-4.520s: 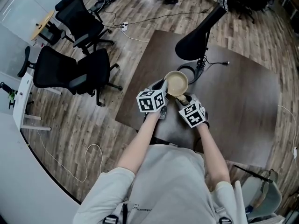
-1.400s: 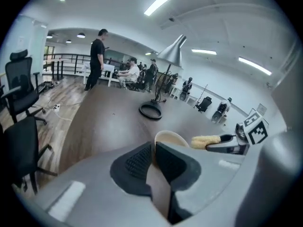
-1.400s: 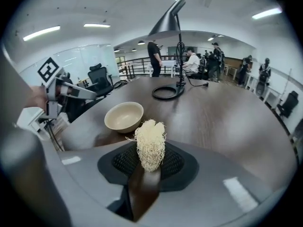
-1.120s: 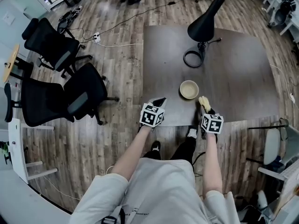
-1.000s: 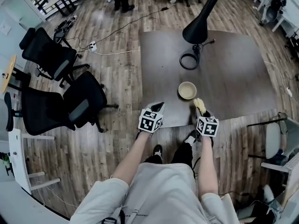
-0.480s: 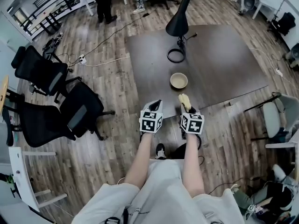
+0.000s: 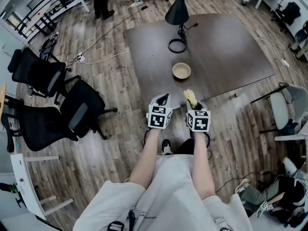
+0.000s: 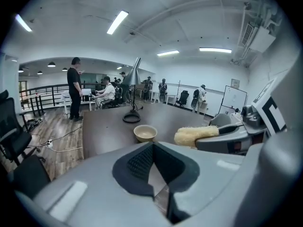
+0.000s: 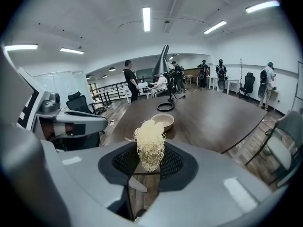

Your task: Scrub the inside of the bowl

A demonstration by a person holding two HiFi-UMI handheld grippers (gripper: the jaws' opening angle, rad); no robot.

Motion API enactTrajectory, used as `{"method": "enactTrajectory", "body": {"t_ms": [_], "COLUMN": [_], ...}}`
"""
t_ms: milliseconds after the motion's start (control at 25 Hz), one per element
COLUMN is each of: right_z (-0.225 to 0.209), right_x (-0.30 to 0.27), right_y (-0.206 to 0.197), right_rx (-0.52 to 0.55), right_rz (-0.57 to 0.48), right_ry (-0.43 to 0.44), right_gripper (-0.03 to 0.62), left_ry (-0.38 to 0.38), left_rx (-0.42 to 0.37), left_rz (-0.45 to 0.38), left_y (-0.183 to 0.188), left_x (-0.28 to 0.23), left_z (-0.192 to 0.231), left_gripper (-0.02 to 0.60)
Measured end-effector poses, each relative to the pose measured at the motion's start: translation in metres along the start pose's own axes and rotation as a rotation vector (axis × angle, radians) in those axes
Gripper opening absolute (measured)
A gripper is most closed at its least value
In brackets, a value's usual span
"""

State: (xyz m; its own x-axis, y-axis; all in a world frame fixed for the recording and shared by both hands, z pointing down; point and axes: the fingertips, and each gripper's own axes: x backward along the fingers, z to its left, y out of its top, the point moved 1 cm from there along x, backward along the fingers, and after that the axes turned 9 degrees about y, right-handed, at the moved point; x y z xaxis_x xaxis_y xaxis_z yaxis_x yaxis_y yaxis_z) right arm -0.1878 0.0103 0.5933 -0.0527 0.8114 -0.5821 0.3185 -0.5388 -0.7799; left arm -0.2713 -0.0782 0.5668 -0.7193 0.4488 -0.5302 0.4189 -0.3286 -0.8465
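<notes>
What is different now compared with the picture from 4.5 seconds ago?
The bowl, then held up by the left gripper, now stands on the table, let go. Both grippers drew back toward the person. The right gripper still clamps the scrubber.

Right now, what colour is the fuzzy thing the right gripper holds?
Pale yellow. The scrubber shows best in the right gripper view.
</notes>
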Motion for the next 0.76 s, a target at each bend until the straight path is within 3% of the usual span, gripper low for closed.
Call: {"method": "enactTrajectory", "body": {"t_ms": [760], "right_z": [-0.001], "right_x": [0.014], "right_y": [0.006], "right_rx": [0.040], "right_rz": [-0.017], "right_ry": [0.004], "right_gripper": [0.121], "left_ry": [-0.001], "left_rx": [-0.006], "left_rz": [-0.011], "left_y": [0.001], "left_x": [-0.001], "left_z": [-0.015], "left_gripper": [0.000]}}
